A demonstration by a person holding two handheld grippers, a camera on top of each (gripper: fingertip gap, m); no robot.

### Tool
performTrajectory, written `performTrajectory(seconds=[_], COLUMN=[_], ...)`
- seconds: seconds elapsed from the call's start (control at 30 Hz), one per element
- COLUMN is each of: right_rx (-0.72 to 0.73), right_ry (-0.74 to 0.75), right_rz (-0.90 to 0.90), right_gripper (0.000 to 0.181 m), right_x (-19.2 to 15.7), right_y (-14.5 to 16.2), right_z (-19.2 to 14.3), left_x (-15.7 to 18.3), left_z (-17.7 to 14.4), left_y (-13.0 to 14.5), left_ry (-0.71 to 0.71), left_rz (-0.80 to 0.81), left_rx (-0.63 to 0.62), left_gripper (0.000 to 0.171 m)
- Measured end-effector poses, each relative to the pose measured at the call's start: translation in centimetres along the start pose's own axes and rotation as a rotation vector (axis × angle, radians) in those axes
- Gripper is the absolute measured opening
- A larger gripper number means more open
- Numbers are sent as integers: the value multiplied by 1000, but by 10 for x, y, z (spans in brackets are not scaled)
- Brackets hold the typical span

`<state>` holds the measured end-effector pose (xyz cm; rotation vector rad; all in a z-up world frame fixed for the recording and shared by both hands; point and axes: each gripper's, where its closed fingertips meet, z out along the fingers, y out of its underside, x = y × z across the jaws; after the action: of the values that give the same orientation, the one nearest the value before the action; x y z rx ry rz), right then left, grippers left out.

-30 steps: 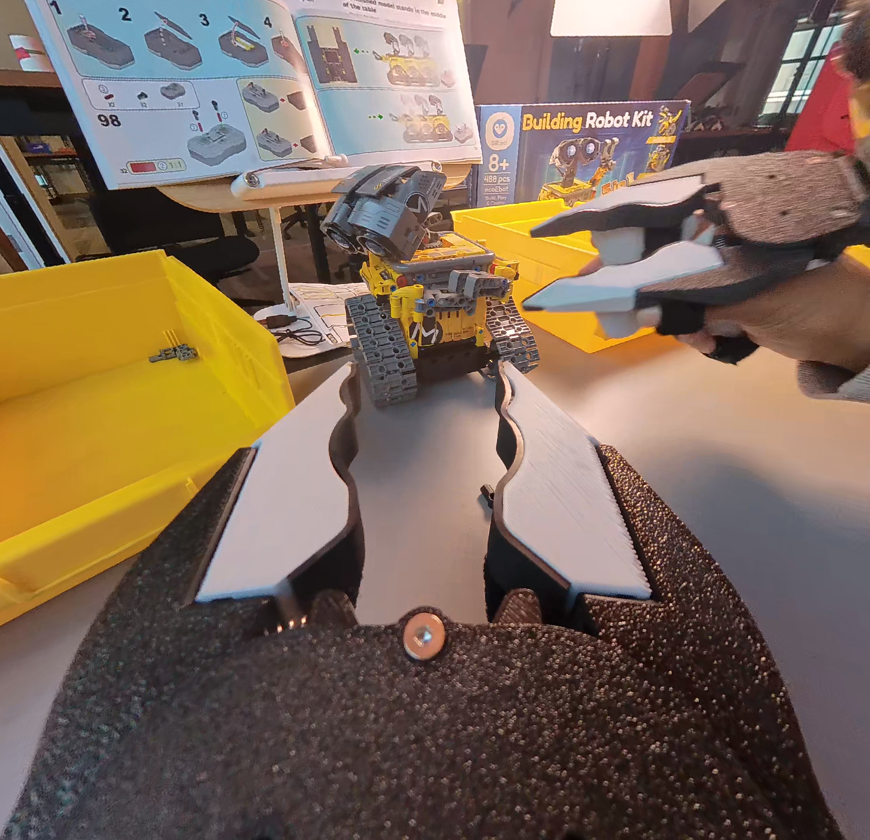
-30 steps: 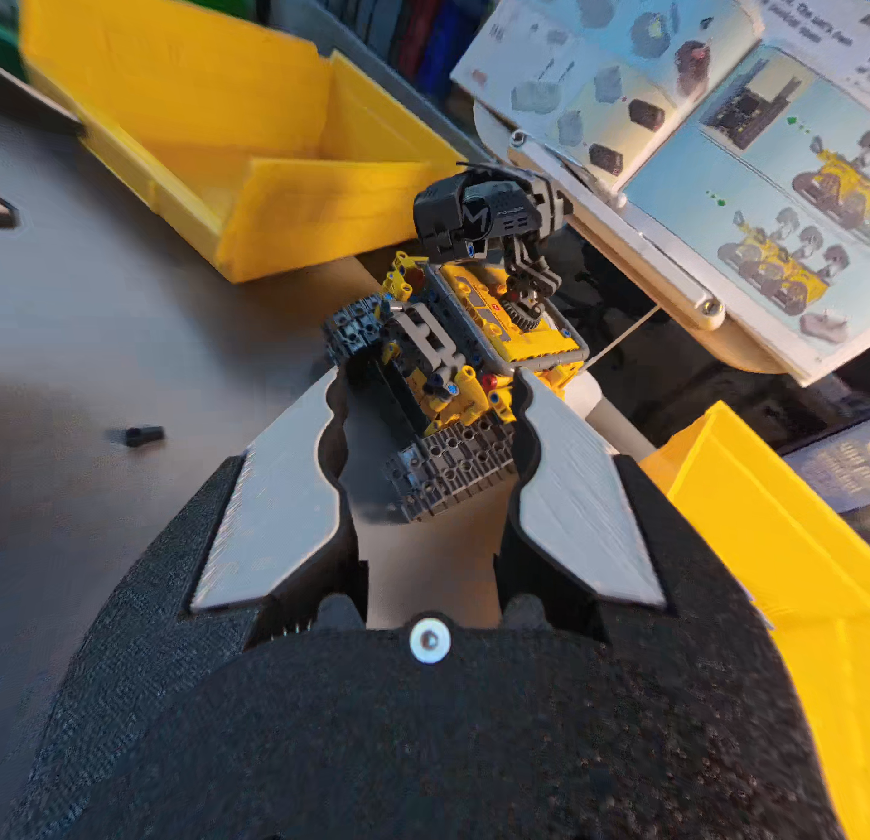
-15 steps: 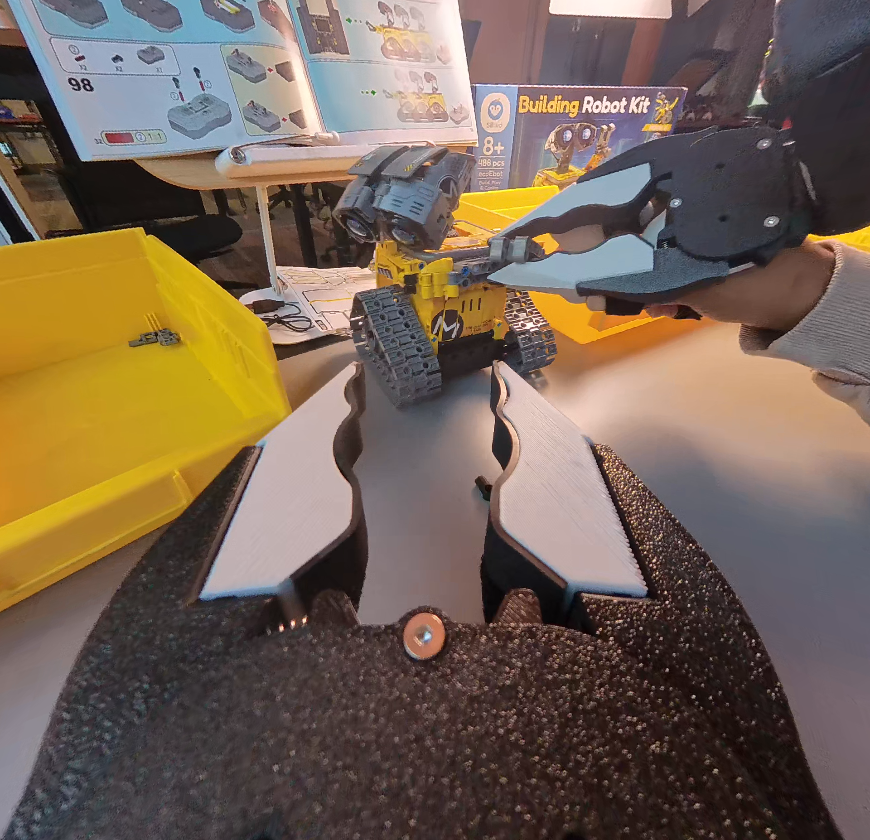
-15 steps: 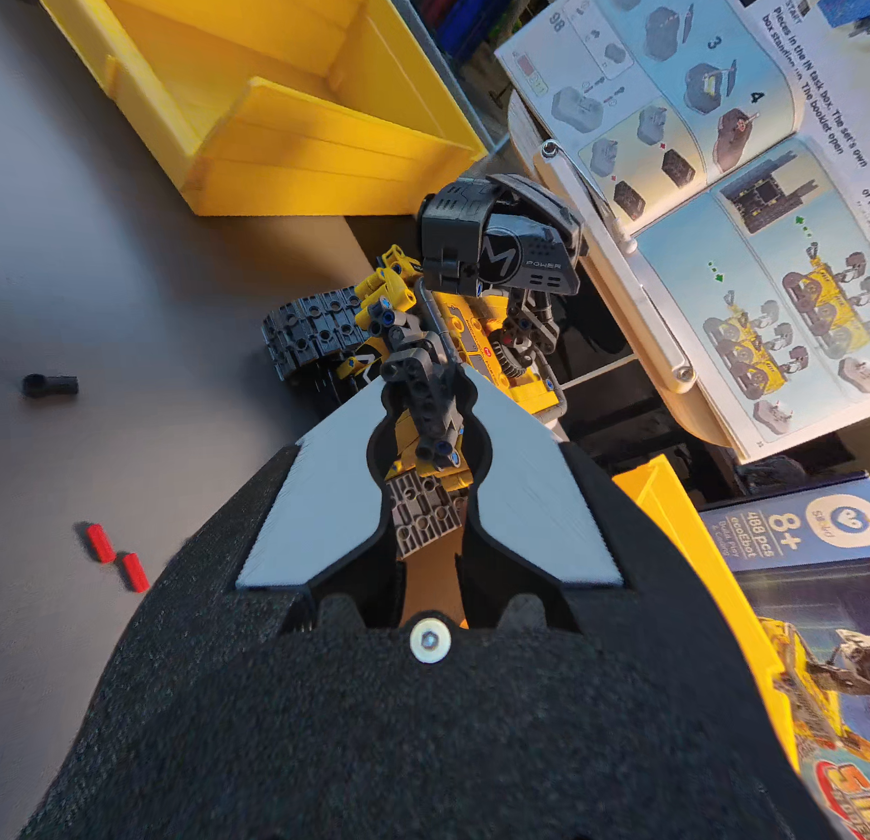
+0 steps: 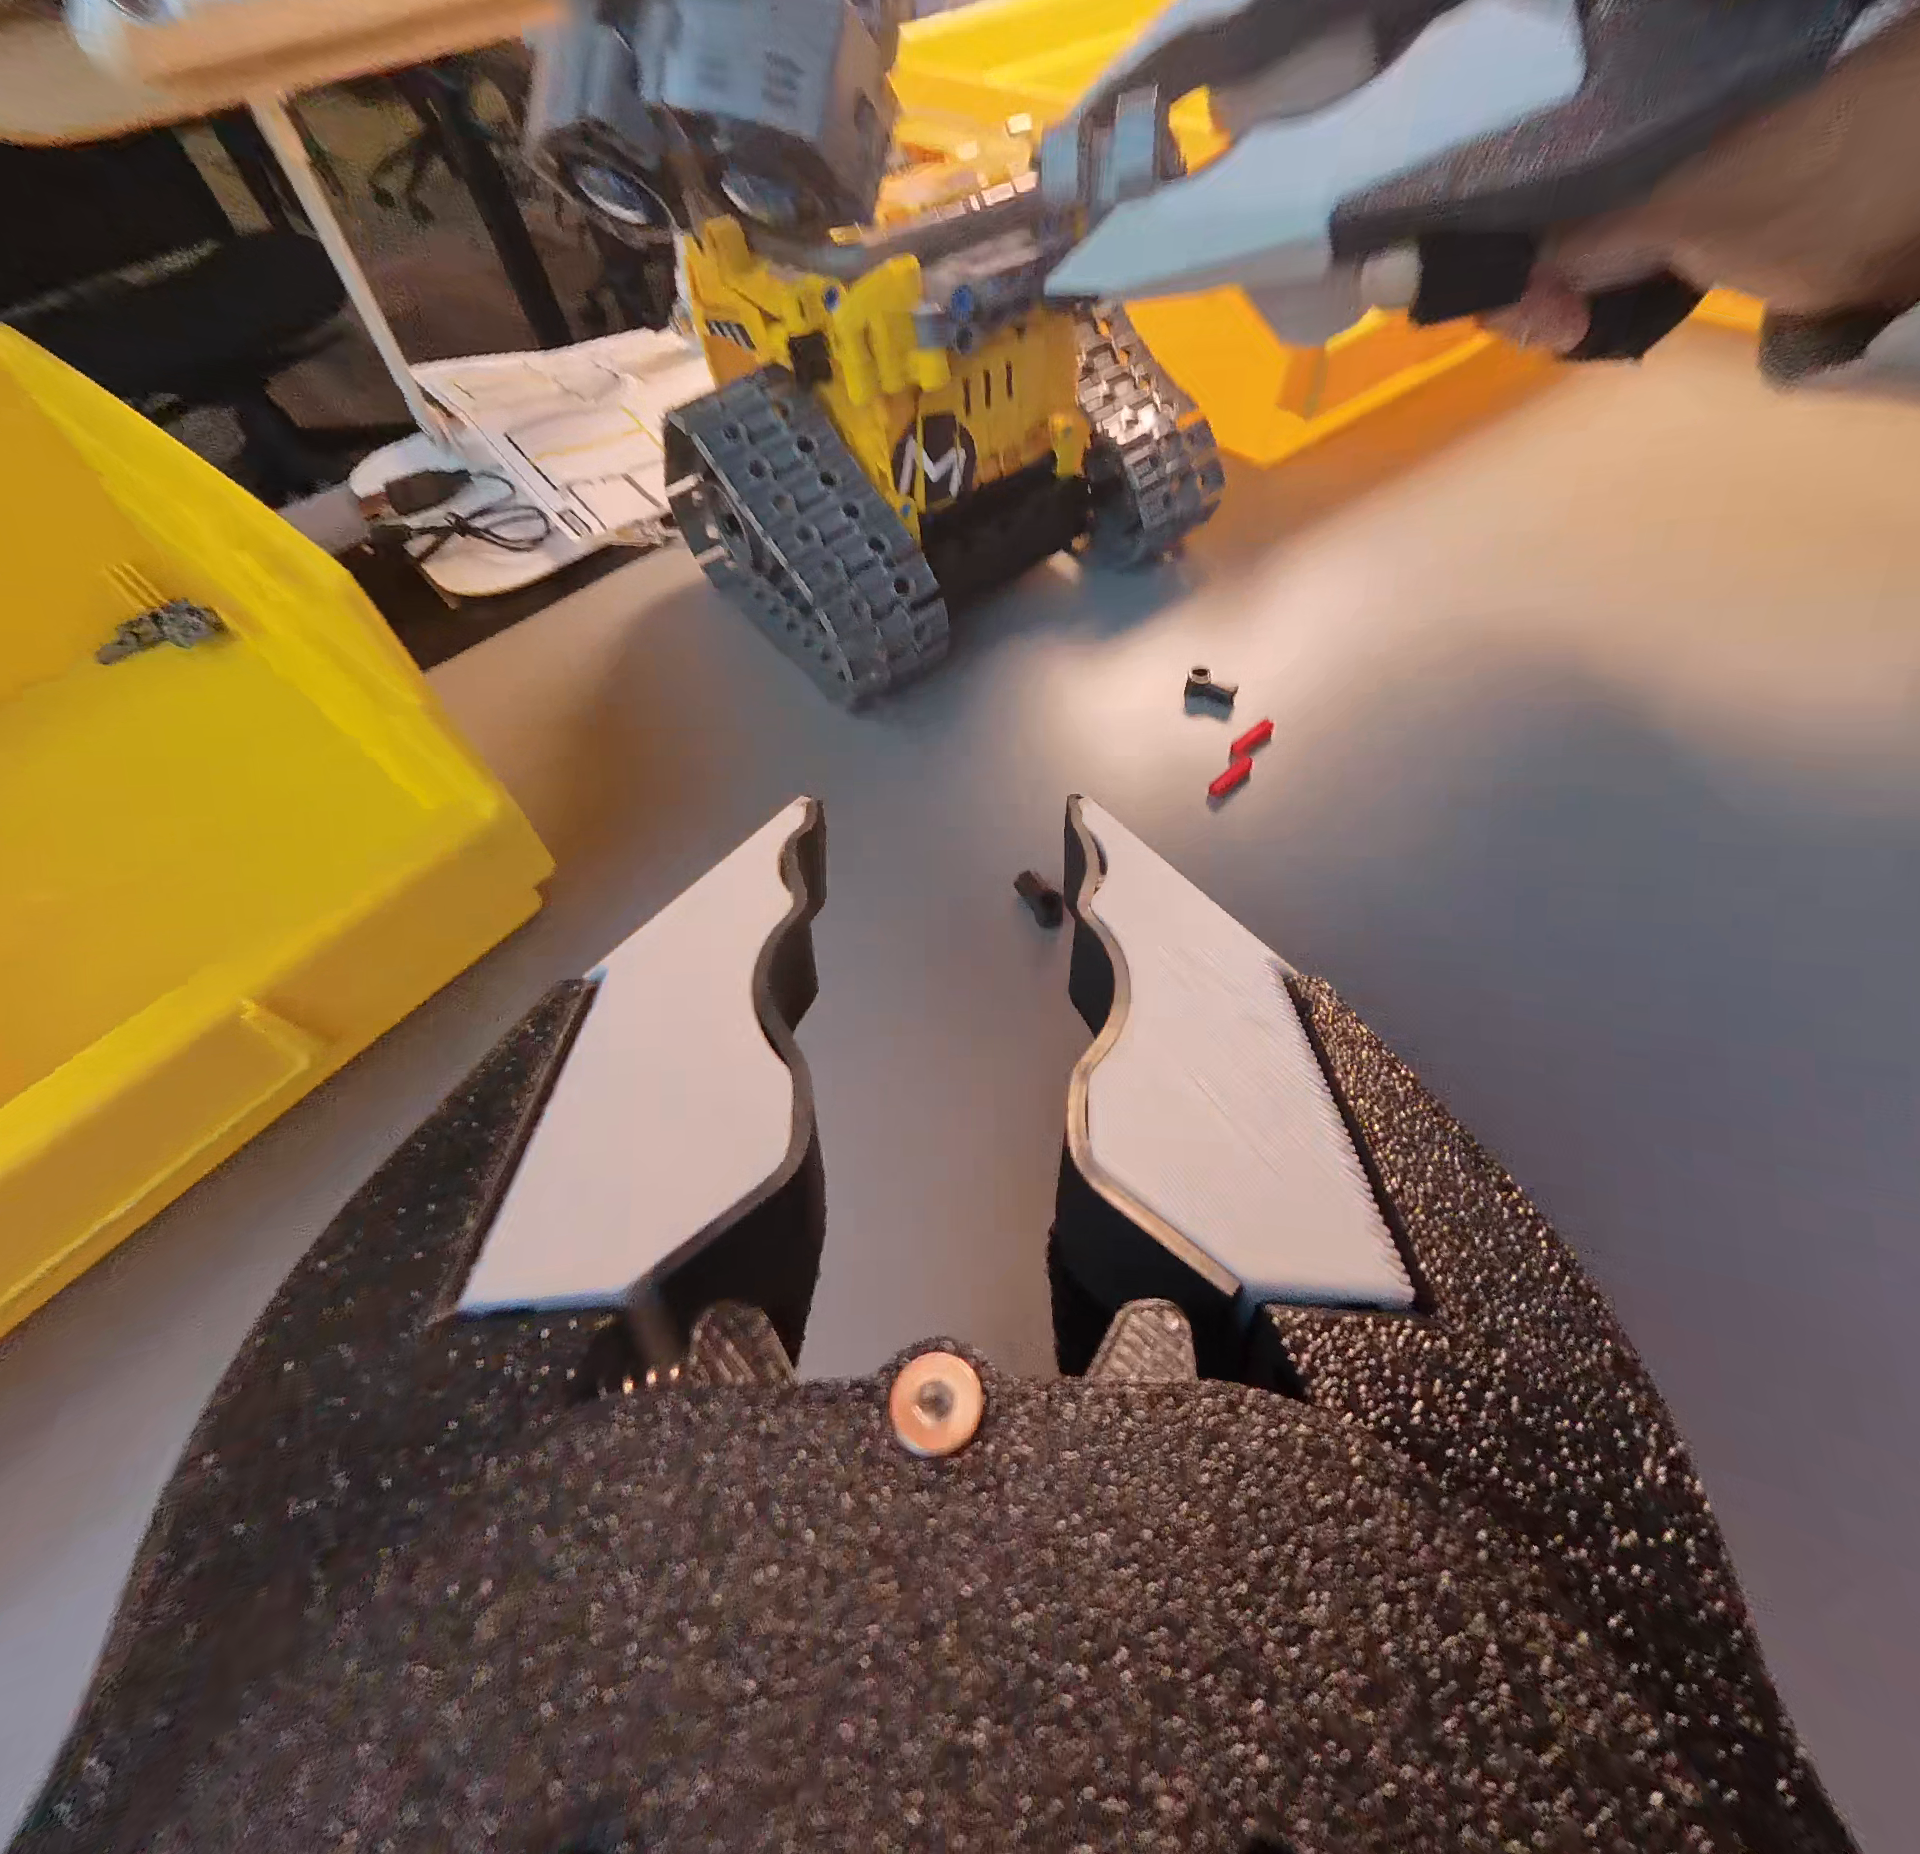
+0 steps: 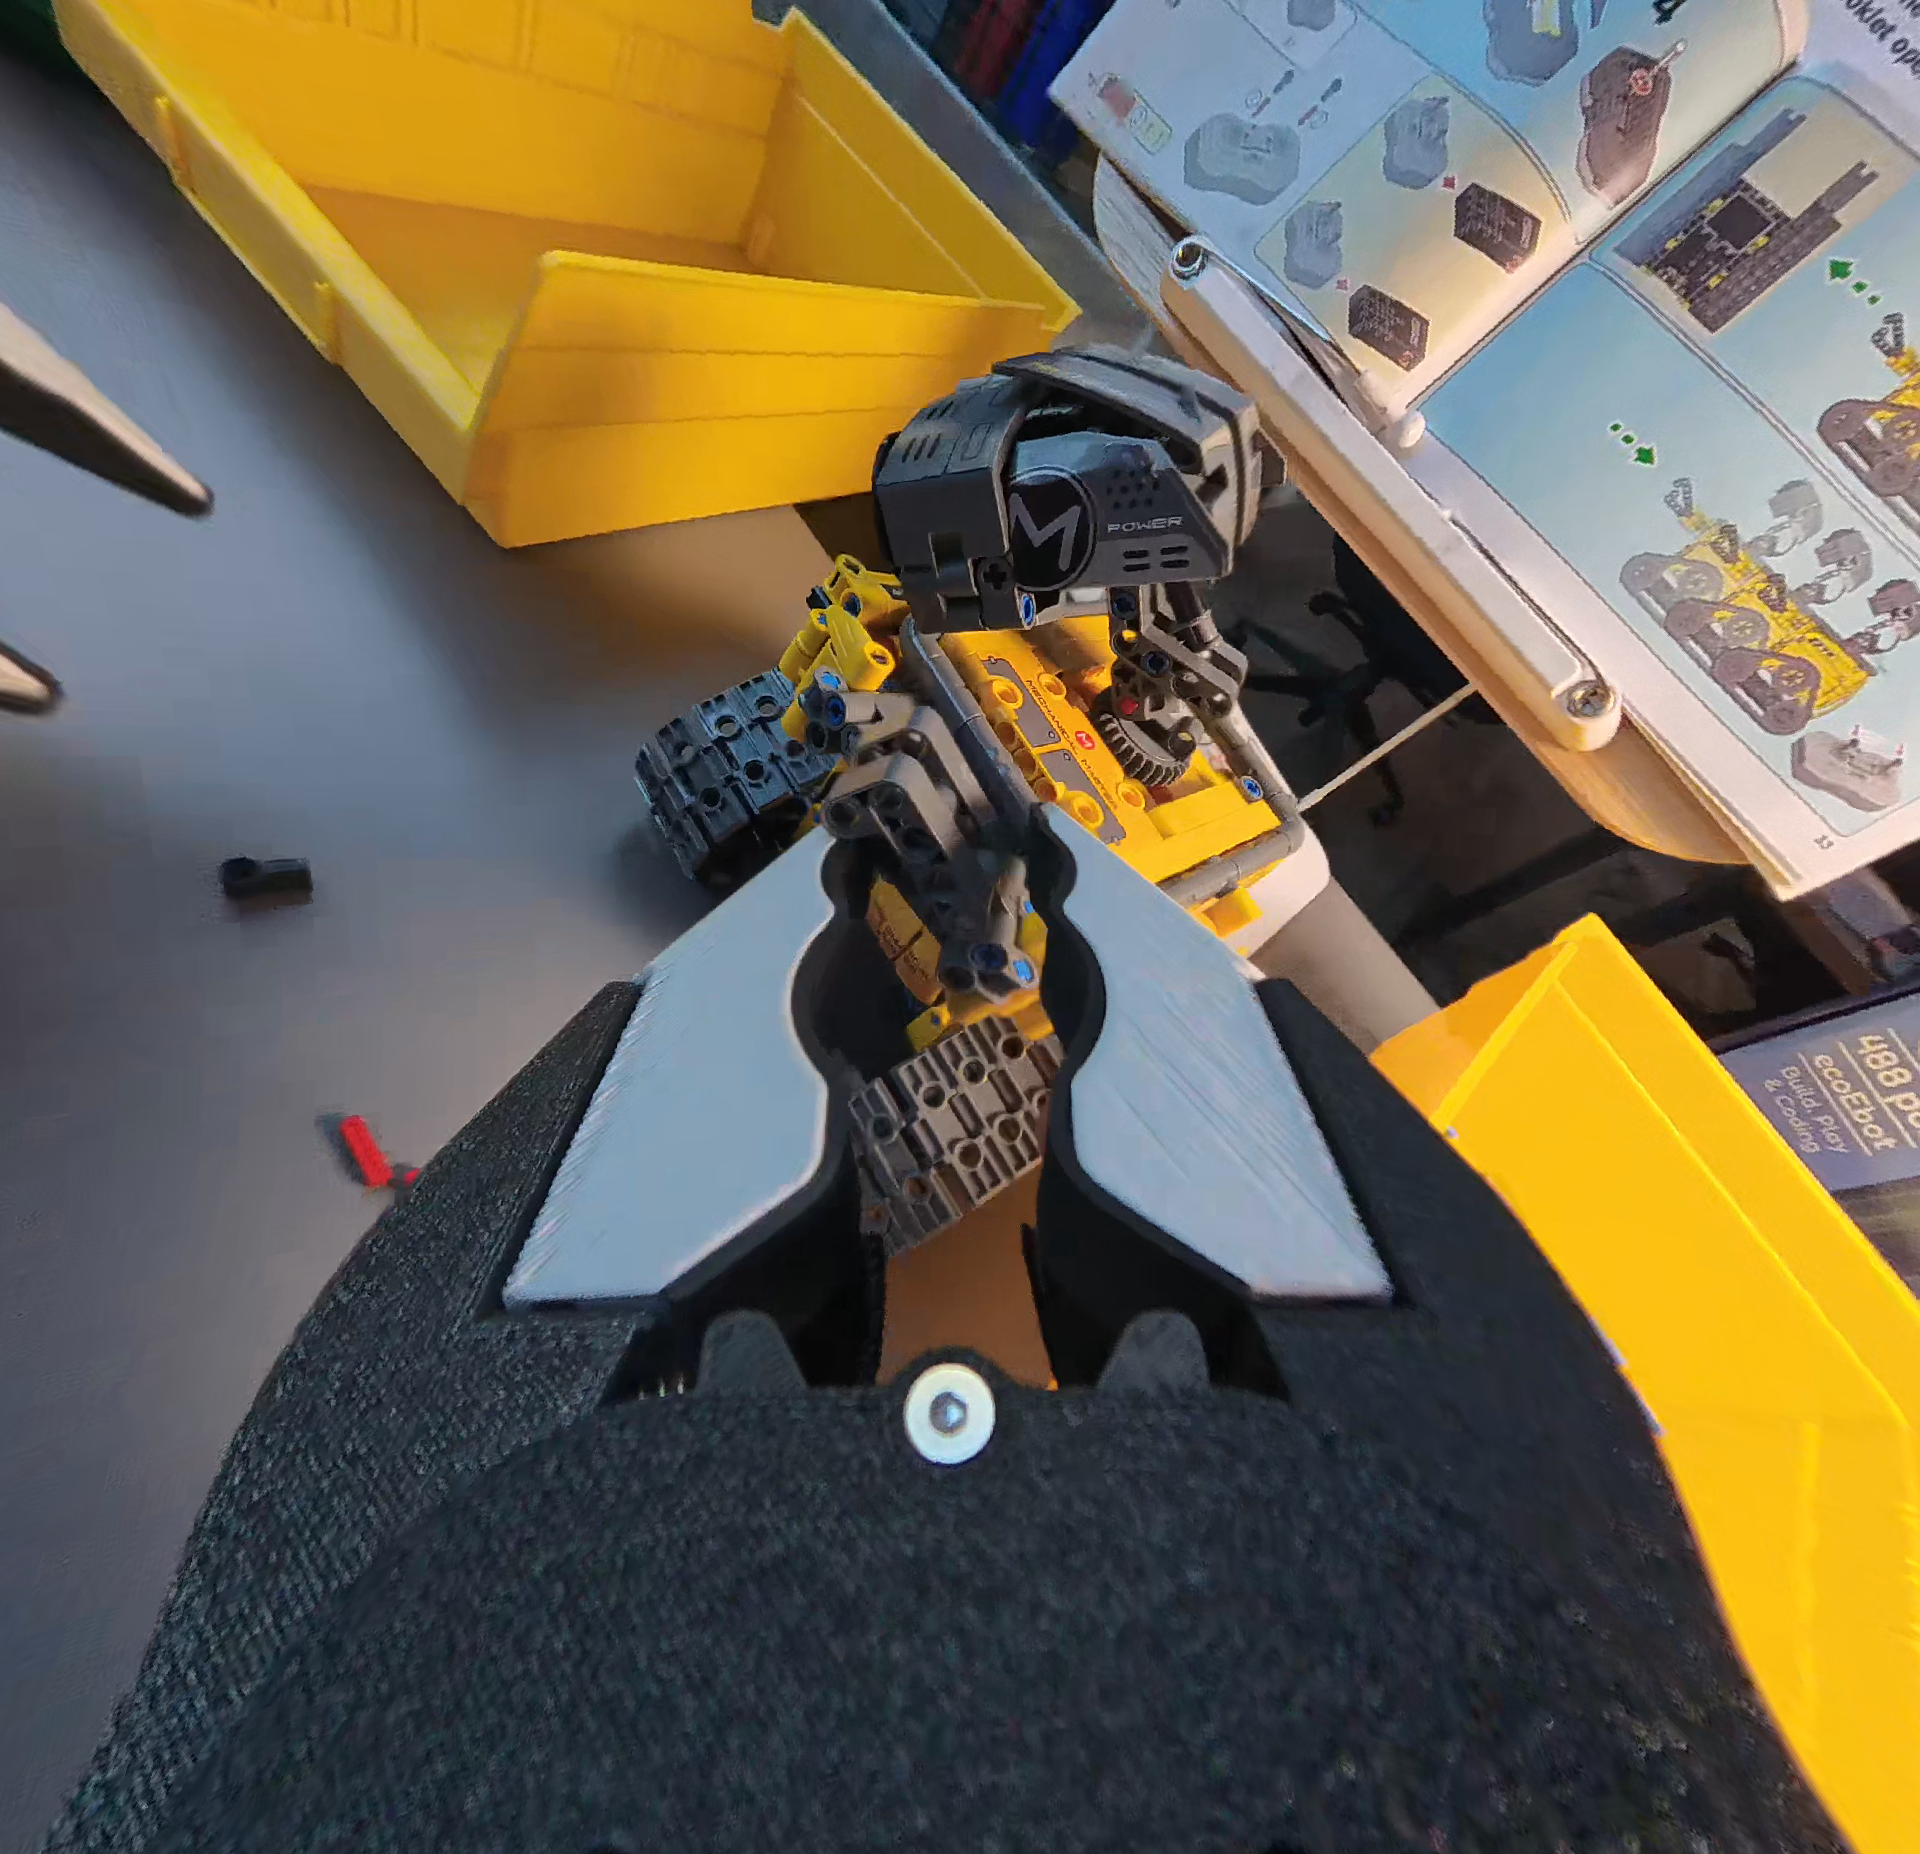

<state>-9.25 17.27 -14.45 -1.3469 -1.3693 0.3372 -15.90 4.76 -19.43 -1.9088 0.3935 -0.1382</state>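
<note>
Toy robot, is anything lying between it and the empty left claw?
Nothing visible blocks the toy robot from the left claw; small black pieces and red pins lie off to the right.

The left gripper (image 5: pixel 945 848) of grey fingers and black textured body is held low over the worktop, jaws spread, nothing between them. The right gripper (image 6: pixel 940 848) is clamped on the toy robot's grey arm (image 6: pixel 935 869).

Warm, dim indoor light casts soft shadows across the grey table (image 5: pixel 1507 973); motion blur smears the top of the left wrist view, while wide-angle distortion bends both views' edges and yellow bins (image 6: pixel 623 350) glow
</note>
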Motion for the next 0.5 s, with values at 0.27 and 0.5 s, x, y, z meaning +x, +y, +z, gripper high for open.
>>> performTrajectory(seconds=[0.27, 0.5], right_rx=[51, 35], right_ry=[-94, -81], right_rz=[139, 47], right_gripper=[33, 33], right_x=[-13, -20], right_y=[5, 14], right_z=[-59, -53], left_x=[20, 21], left_z=[26, 39], left_y=[43, 50], left_ry=[132, 101], left_rz=[37, 120], left_rx=[-286, -341], left_gripper=[37, 20])
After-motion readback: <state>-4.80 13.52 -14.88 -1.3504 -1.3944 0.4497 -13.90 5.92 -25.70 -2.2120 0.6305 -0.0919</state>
